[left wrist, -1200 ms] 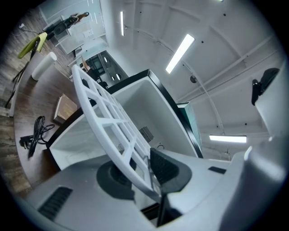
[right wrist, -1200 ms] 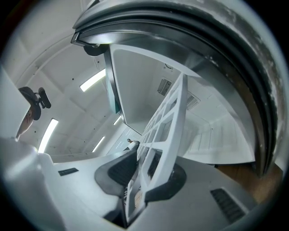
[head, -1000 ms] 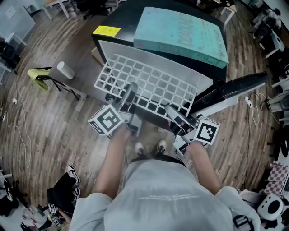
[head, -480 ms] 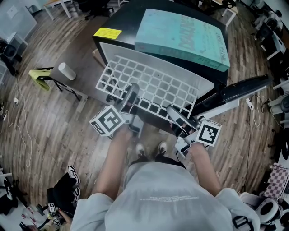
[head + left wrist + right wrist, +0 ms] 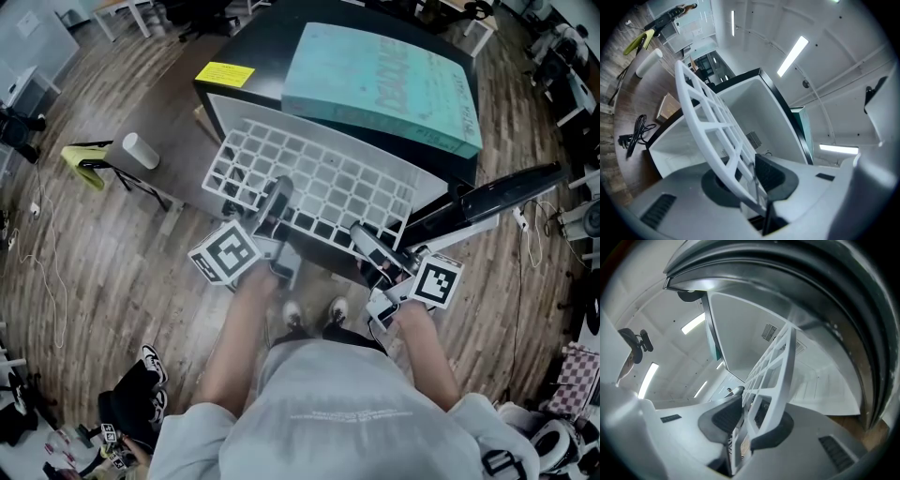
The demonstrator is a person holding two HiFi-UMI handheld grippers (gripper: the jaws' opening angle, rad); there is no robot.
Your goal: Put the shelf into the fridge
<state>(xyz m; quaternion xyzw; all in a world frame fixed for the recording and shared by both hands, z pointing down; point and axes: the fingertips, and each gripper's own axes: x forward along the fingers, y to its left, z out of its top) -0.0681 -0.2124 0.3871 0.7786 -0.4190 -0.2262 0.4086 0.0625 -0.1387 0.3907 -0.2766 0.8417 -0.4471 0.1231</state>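
Note:
A white grid shelf (image 5: 309,183) hangs tilted in front of the open mouth of a small black fridge (image 5: 258,42). Both grippers hold it by its near edge. My left gripper (image 5: 277,204) is shut on a bar left of the middle, and my right gripper (image 5: 367,242) is shut on the near right part. In the left gripper view the shelf (image 5: 710,124) runs up and away from between the pads of the left gripper (image 5: 747,176), toward the fridge's white inside (image 5: 754,112). In the right gripper view the shelf (image 5: 776,364) stands edge-on, clamped in the right gripper (image 5: 750,416).
The fridge door (image 5: 487,192) stands open to the right. A teal box (image 5: 384,80) lies on the fridge top. Left of the fridge, a white cylinder (image 5: 139,150) rests on a low brown surface beside a yellow-green object (image 5: 82,155). The person's shoes (image 5: 314,309) are just below the shelf.
The shelf and both grippers have drifted very slightly toward me and to the right. Both grips are unchanged.

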